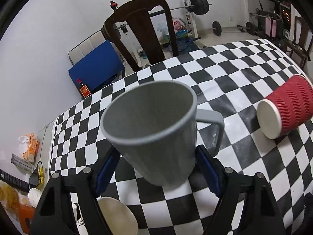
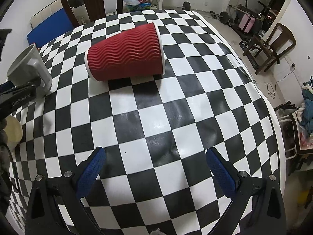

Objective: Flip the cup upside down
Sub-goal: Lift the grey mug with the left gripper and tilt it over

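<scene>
A: Left tool clamps the grey mug, mouth tilted up, above the desk.

B: Right tool gapes wide; red cup (on its side) beyond it.

A checkered black-and-white tabletop serves as the landmark. Behind its far edge stands a dark wooden chair, with a blue mat leaning against the wall to the chair's left and a small bottle with a red label on the floor just beside the mat. Farther back, past the chair, a barbell on a rack stands by the wall, and a second wooden chair sits well off the tabletop's right side.
</scene>
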Action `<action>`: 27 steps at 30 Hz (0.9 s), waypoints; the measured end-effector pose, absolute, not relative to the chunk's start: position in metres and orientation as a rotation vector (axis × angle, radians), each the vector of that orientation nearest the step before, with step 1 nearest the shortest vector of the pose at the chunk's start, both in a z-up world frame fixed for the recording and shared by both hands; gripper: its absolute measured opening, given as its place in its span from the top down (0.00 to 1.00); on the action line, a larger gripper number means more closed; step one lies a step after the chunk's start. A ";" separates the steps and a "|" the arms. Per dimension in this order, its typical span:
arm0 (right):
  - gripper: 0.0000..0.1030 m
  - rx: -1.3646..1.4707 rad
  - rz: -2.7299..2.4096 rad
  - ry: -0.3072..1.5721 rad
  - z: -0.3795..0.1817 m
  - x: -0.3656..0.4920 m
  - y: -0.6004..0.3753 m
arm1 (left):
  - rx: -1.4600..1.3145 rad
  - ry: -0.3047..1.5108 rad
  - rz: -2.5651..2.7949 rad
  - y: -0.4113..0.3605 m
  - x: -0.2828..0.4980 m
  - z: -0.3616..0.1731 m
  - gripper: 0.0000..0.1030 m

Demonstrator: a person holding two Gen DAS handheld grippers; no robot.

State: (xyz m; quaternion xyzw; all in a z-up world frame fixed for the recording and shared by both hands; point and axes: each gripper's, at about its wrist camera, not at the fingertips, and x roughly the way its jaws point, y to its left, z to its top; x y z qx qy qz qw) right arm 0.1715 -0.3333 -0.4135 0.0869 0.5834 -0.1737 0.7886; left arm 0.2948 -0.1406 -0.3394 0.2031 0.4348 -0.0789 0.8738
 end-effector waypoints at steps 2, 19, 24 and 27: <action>0.00 0.183 -0.376 1.261 -0.414 0.169 -0.333 | 0.418 0.901 -0.163 -0.140 0.290 -0.338 0.26; 0.00 0.143 -0.352 1.269 -0.387 0.115 -0.327 | 0.277 1.085 -0.273 -0.116 0.181 -0.307 0.90; 0.00 0.178 -0.348 1.300 -0.380 0.092 -0.331 | 0.139 1.200 -0.236 -0.092 0.178 -0.307 0.85; 0.00 0.217 -0.348 1.307 -0.379 0.086 -0.335 | 0.025 1.307 -0.242 -0.087 0.193 -0.321 0.55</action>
